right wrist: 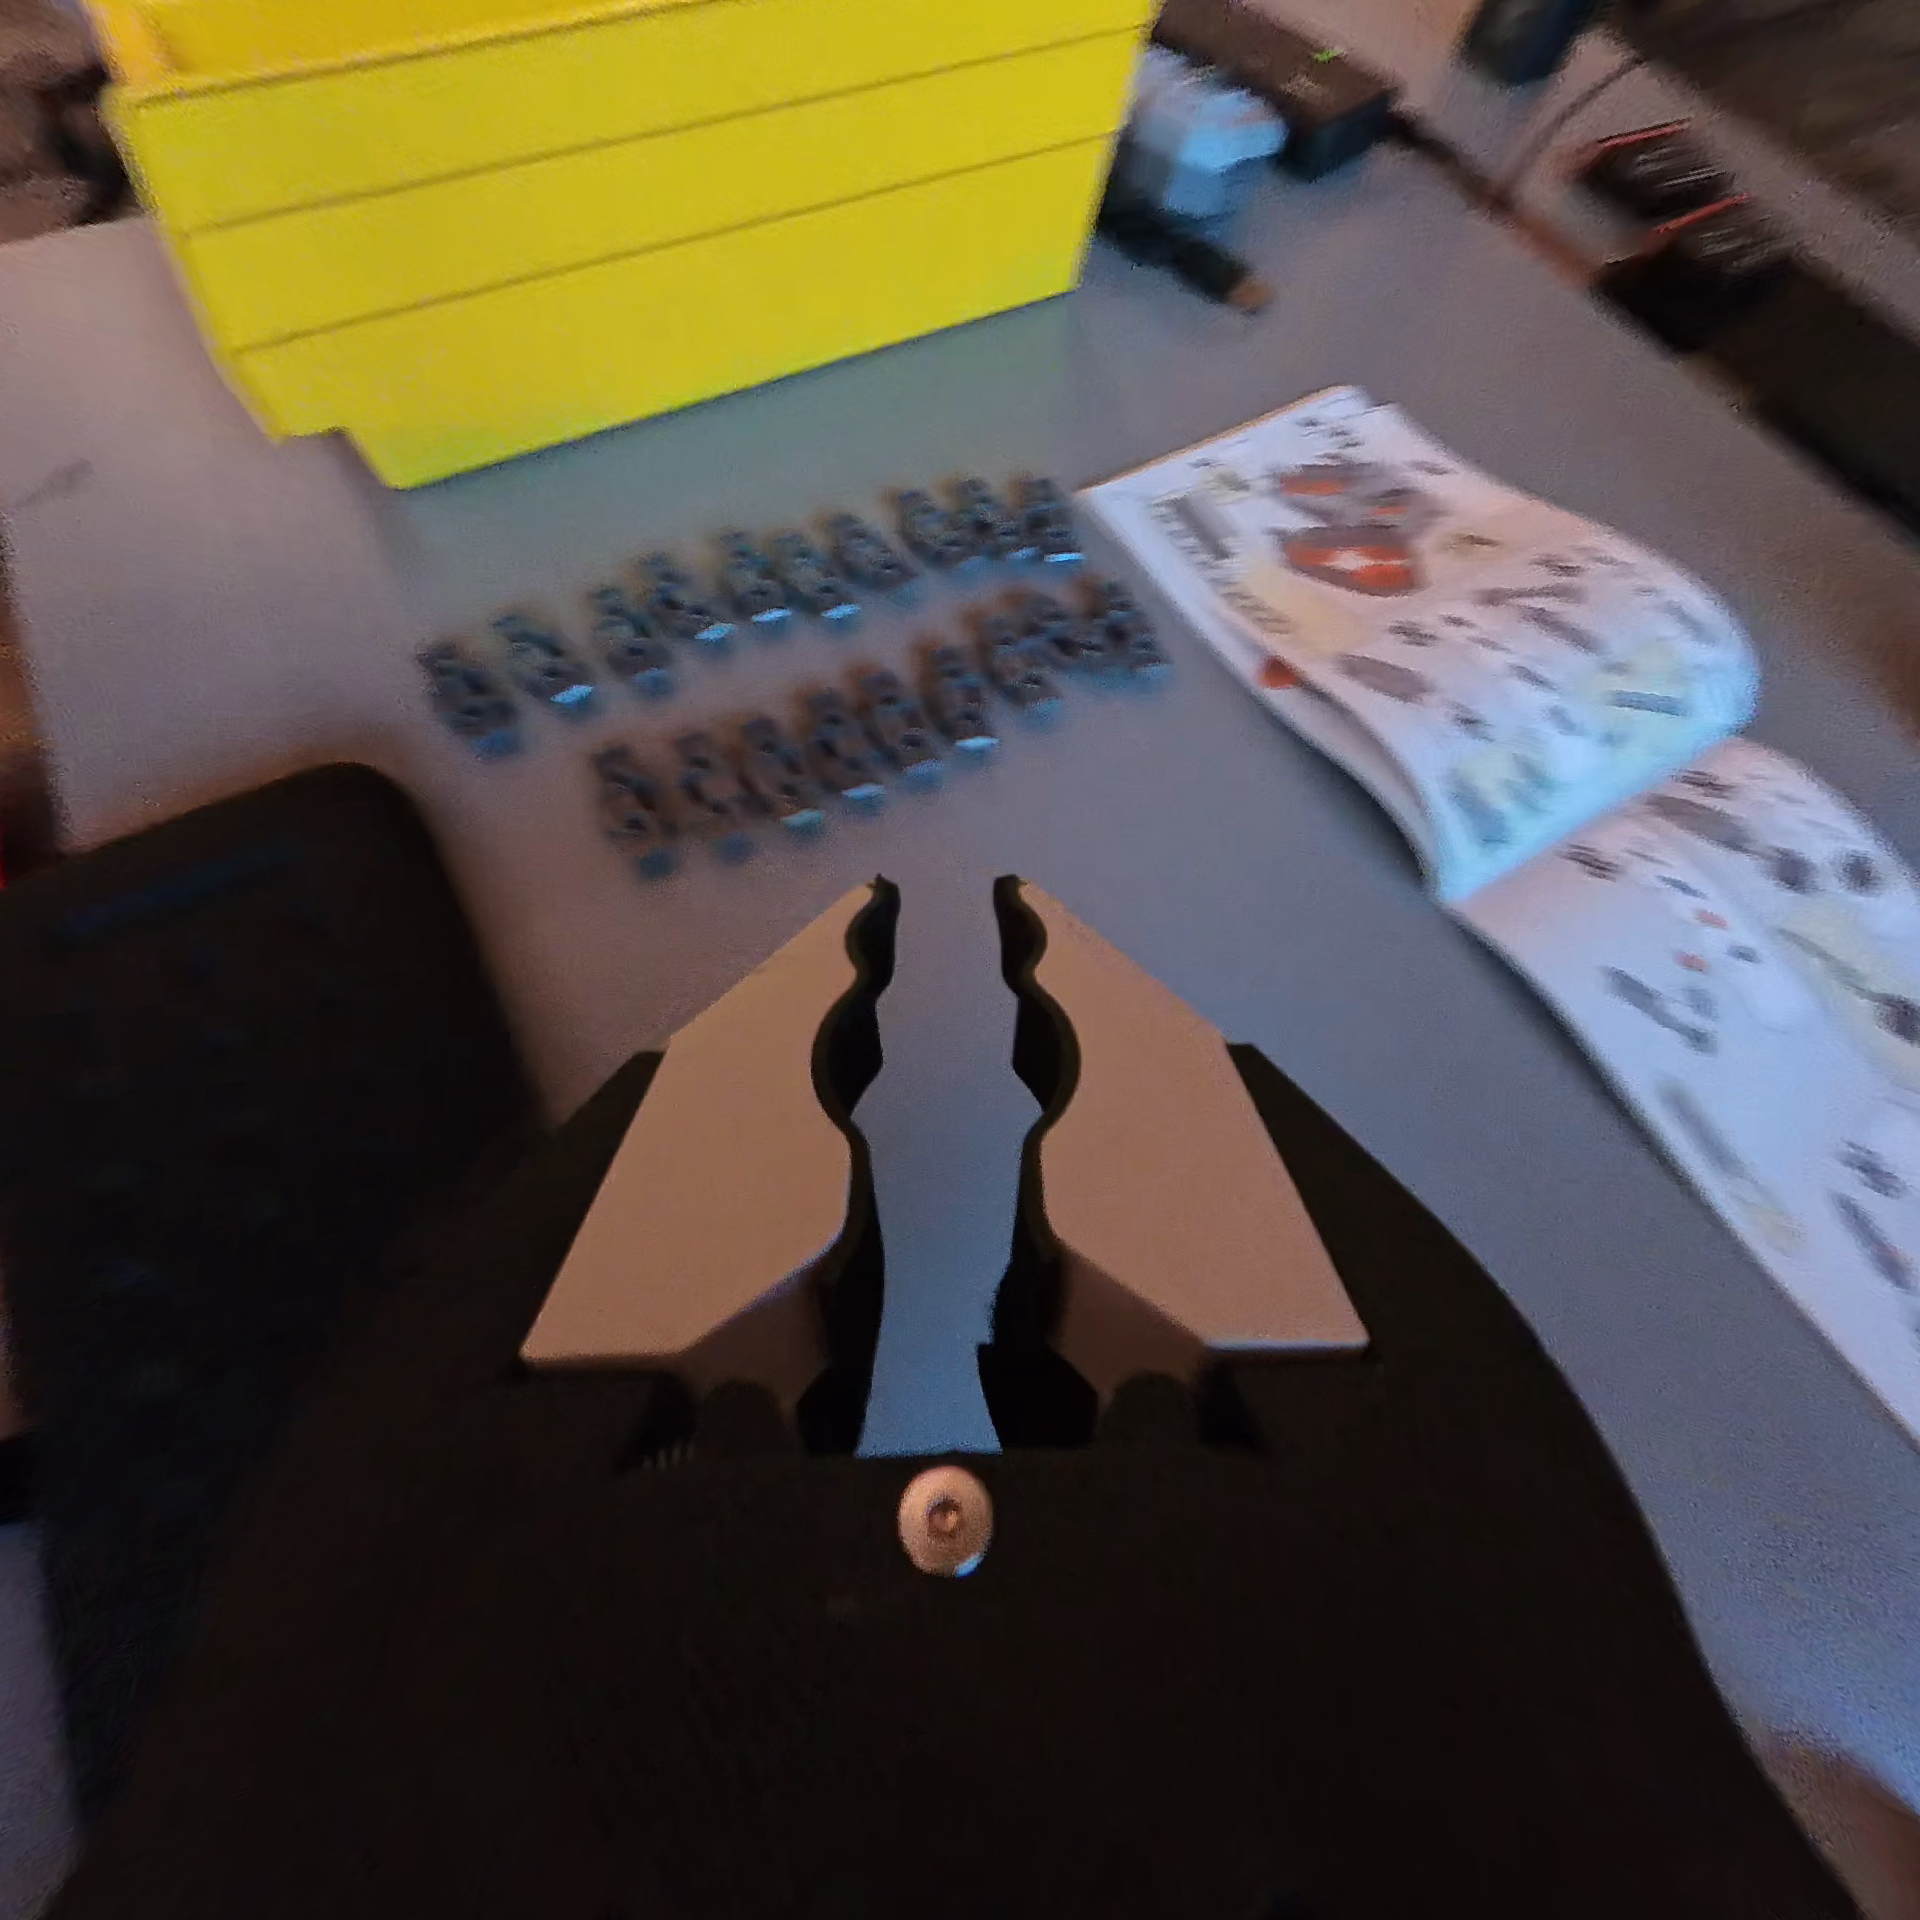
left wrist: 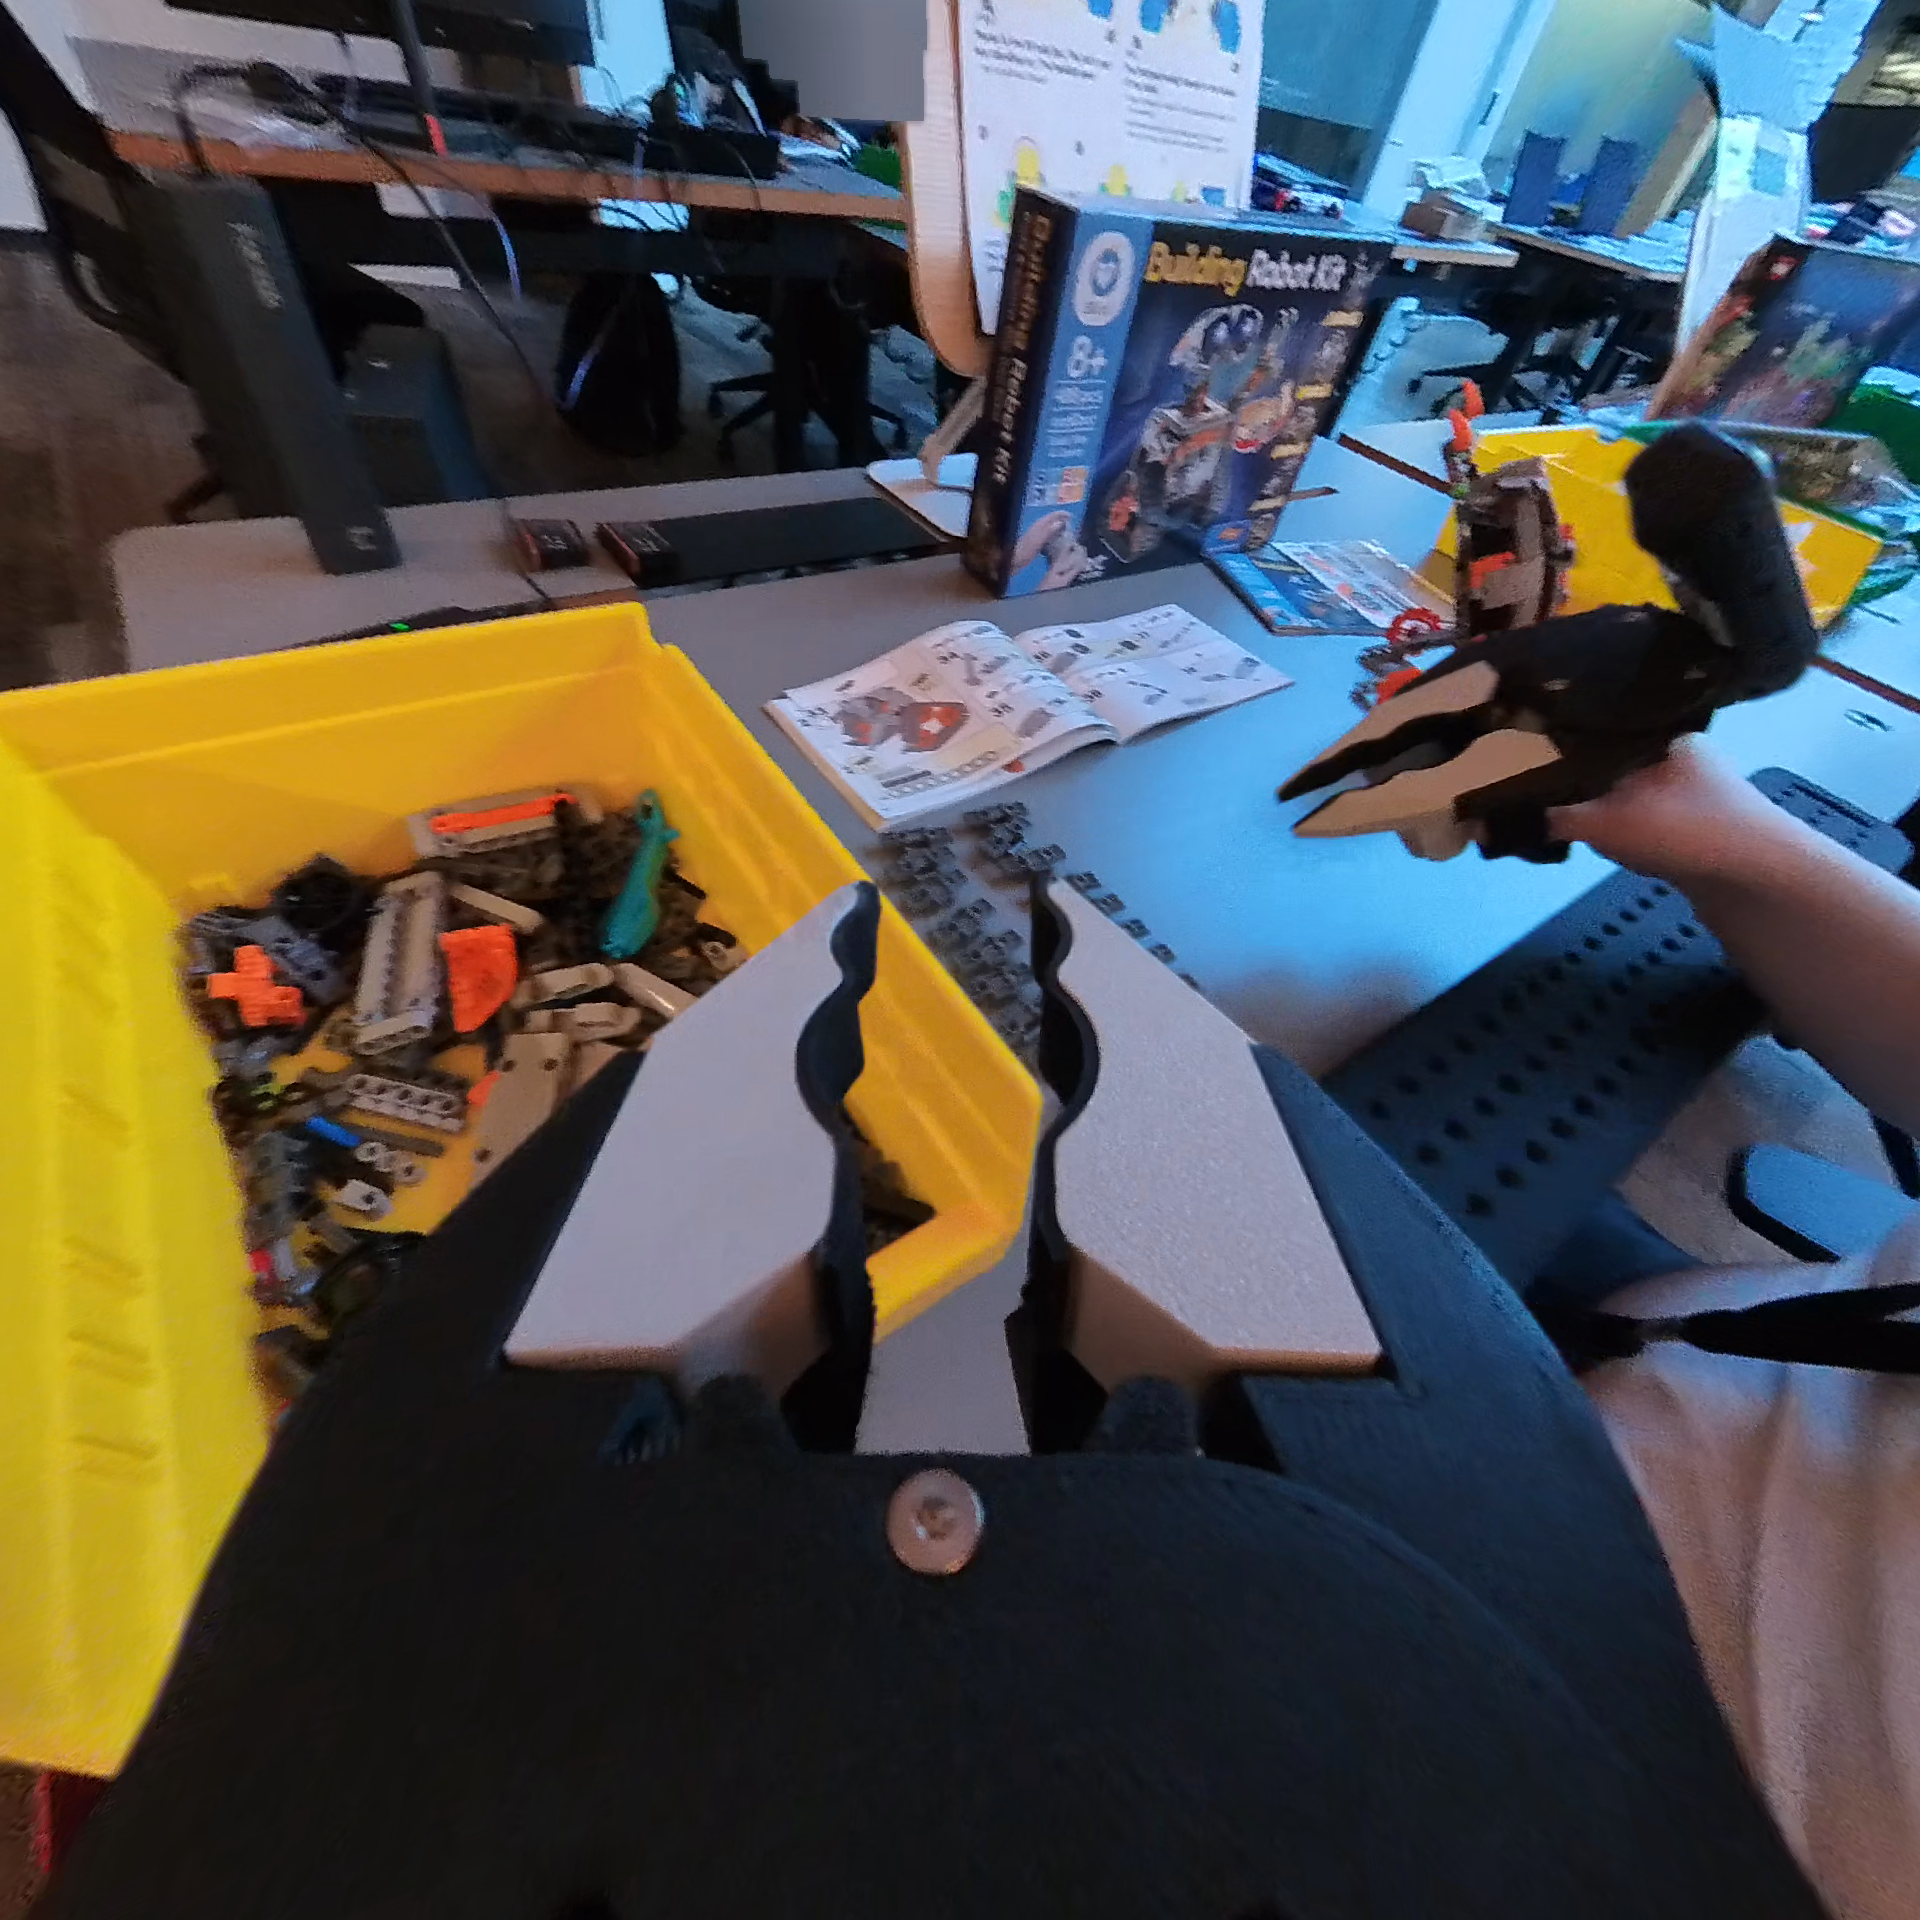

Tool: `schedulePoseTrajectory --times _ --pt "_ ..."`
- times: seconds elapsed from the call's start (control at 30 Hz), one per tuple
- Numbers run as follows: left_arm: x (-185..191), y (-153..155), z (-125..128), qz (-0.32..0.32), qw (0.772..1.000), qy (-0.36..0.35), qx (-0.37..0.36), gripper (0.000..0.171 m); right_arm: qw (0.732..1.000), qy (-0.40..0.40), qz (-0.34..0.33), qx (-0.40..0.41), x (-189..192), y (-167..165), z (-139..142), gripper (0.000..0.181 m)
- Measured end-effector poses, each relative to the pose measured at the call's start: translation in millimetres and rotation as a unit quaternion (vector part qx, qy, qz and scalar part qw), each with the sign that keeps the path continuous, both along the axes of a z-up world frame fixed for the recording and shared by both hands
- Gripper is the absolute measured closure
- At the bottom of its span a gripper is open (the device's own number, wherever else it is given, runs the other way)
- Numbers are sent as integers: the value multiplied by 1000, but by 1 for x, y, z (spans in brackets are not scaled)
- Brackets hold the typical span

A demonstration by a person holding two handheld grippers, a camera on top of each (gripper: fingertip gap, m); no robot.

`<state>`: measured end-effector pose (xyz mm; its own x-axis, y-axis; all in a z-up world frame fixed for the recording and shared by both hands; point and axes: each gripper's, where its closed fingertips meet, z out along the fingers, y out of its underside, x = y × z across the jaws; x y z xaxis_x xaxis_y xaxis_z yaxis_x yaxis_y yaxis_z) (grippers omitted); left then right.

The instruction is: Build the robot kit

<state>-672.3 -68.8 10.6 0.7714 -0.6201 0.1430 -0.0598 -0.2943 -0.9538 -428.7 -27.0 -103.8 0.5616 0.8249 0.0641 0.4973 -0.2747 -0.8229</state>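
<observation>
My left gripper (left wrist: 954, 896) is open and empty, held above the near right corner of a yellow bin (left wrist: 940, 1049) full of grey, black and orange building parts (left wrist: 416, 987). Two rows of small dark grey parts (left wrist: 977, 914) lie on the grey table just right of the bin. My right gripper (right wrist: 943, 883) is open and empty, hovering above the table a little short of those rows (right wrist: 790, 665); it also shows in the left wrist view (left wrist: 1294, 810), held by a hand at the right. The bin's side wall (right wrist: 623, 239) stands beyond the rows.
An open instruction booklet (left wrist: 1029, 707) (right wrist: 1455, 665) lies beyond the rows. A blue kit box (left wrist: 1164, 384) stands behind it. A part-built model (left wrist: 1507, 540) and a second yellow bin (left wrist: 1590, 499) sit at the far right. A black perforated chair (left wrist: 1538, 1060) is near the table edge. Tip to tip, the grippers are about 30 cm apart.
</observation>
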Motion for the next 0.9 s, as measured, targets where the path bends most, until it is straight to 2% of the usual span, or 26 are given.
schedulePoseTrajectory --times 0.2,0.37,0.5,0.6,0.67,0.77,0.9 --pt "-19 15 13 46 997 -8 55 129 992 -15 -79 101 54 26 5 163" --pt "-21 30 9 49 998 -9 44 96 994 2 -80 80 54 27 1 162" --pt "-35 55 3 82 995 32 56 102 994 1 -68 84 48 24 0 163" --pt "-48 82 -16 89 989 112 32 133 994 -16 -65 89 48 23 -4 163" --pt "-54 102 -34 77 982 173 -11 138 994 -15 -62 92 46 22 -3 163" --pt "-73 130 -70 67 951 282 -107 143 994 -9 -61 88 45 22 -2 163" --pt "-102 155 -99 68 904 369 -205 142 994 -8 -69 87 50 23 -3 163"
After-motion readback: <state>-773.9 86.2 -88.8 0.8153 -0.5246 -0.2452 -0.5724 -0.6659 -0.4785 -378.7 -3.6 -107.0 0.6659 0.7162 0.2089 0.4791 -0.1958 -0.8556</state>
